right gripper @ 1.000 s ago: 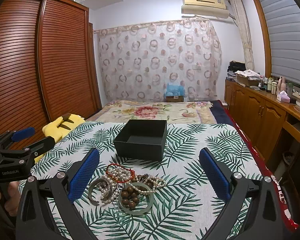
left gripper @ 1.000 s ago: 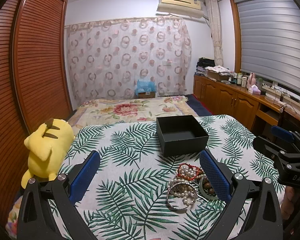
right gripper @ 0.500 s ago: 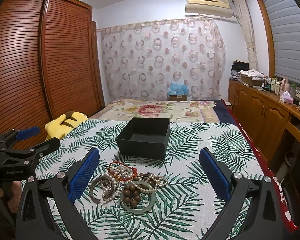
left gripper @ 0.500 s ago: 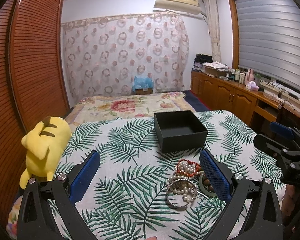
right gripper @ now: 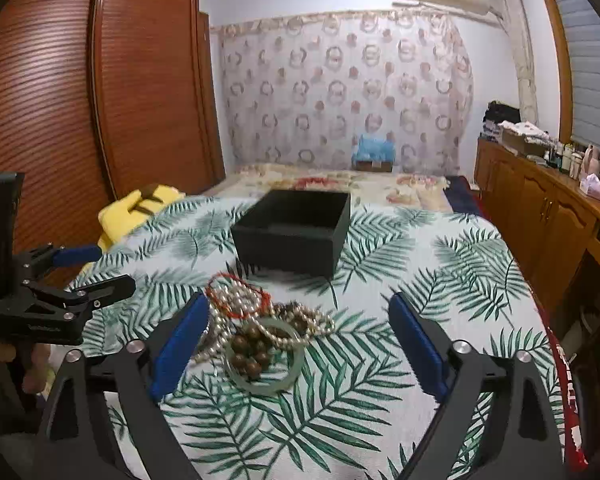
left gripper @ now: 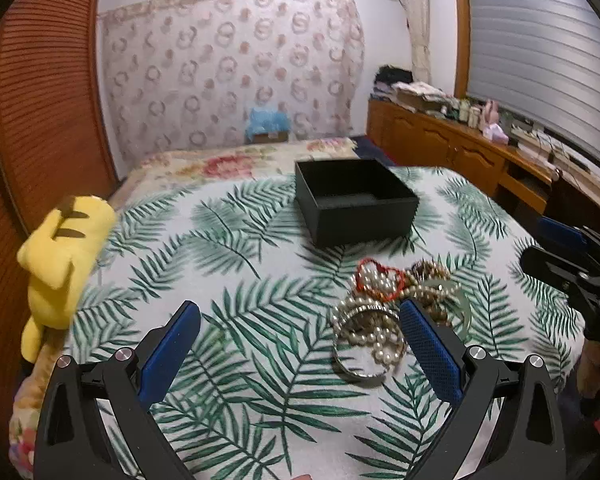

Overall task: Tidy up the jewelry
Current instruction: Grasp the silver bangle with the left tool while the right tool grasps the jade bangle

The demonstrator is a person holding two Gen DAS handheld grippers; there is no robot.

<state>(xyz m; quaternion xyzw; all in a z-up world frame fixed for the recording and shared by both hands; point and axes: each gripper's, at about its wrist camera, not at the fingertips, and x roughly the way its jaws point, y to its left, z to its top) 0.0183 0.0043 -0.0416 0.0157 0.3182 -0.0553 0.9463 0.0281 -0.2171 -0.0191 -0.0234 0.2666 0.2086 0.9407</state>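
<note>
A pile of jewelry lies on the leaf-print cloth: pearl strands, a red cord bracelet, a metal bangle, brown wooden beads and a pale green jade bangle. An open, empty black box stands just behind the pile; it also shows in the right wrist view. My left gripper is open and empty, with the pile by its right finger. My right gripper is open and empty, hovering over the pile.
A yellow plush toy lies at the table's left edge. A bed with a floral cover lies behind the table. A wooden wardrobe stands left and wooden cabinets right.
Both grippers have moved forward and lower toward the jewelry pile, which now looks closer in both views. Both stay open.
</note>
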